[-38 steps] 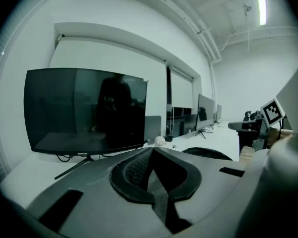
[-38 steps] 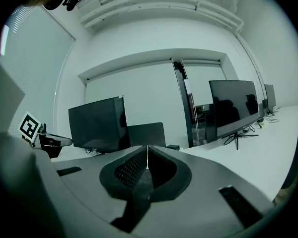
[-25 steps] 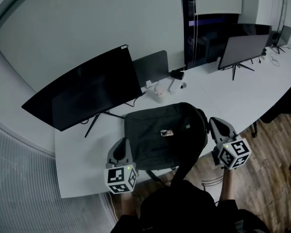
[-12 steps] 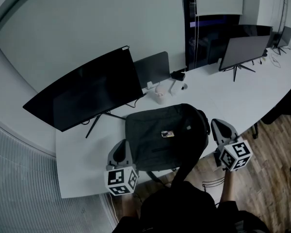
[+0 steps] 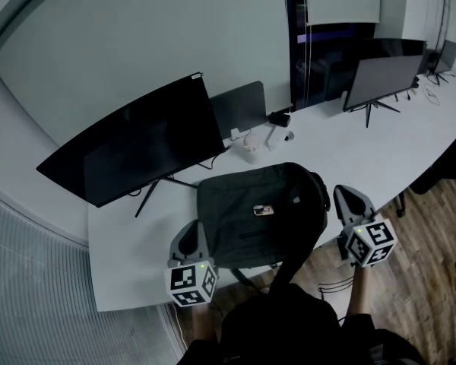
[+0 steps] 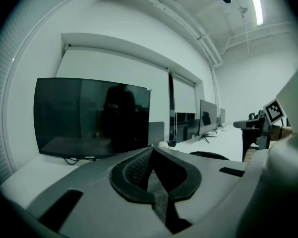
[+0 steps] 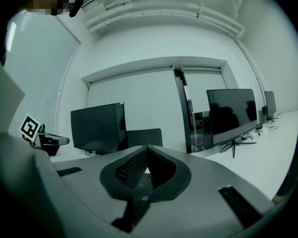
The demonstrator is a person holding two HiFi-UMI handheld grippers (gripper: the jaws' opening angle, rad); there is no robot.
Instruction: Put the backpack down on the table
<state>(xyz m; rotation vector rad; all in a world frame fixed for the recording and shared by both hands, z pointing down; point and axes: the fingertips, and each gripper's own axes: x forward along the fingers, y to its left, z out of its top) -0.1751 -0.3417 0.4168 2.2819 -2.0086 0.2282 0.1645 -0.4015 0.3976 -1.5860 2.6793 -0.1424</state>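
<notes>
we find the dark grey fabric backpack (image 5: 254, 211) lying flat on the long white table (image 5: 129, 249), close to its near edge, with a small light tag on its upper face. the left gripper (image 5: 190, 230) sits just beside the bag's near-left corner; whether it touches the fabric we cannot tell. the right gripper (image 5: 345, 200) is near the bag's right side, over the table edge. in its own view the left gripper (image 6: 151, 155) has its jaws clenched together with nothing between them. the right gripper (image 7: 146, 152) reads the same: pressed shut and empty.

we judge the put-down step to be complete, the bag resting on the surface with neither tool holding it. a dark strap (image 5: 292, 261) runs from the bag over the table edge towards the person. in our view the next move calls for little more than drawing both grippers clear, taking care not to snag that strap.

behind the bag stand a wide black monitor (image 5: 137, 147) and some small white items (image 5: 251, 147). a second black monitor on a stand (image 5: 381, 78) is further along. the wall is plain and pale, the floor wood plank (image 5: 425, 280).
</notes>
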